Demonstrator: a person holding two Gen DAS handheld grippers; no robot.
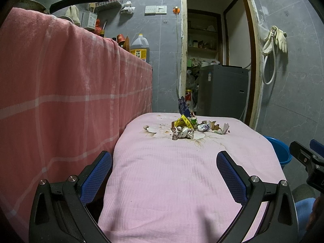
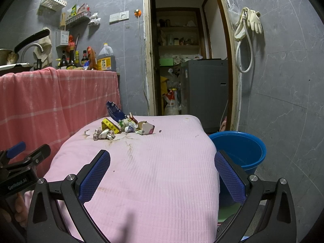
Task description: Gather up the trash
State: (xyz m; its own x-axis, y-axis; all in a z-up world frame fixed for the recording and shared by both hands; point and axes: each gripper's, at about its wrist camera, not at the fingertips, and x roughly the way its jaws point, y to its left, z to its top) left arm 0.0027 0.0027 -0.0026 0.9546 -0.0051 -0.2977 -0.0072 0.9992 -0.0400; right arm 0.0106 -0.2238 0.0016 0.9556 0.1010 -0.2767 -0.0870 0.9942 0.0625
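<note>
Your left gripper and right gripper both gape wide and empty, ready to grab. The trash pile waits at twelve o'clock on the pink-covered table; the blue bucket sits at two o'clock.

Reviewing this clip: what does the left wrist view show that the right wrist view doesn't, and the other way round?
Only the left wrist view: the pink checked cloth filling its left half, and the right gripper at its edge.

Only the right wrist view: the whole blue bucket beside the table, the tap, dark sauce bottles, and the left gripper.

Both: the trash pile on the pink table cover, oil jug, rubber gloves, doorway, and each view's own gripper open and empty.
</note>
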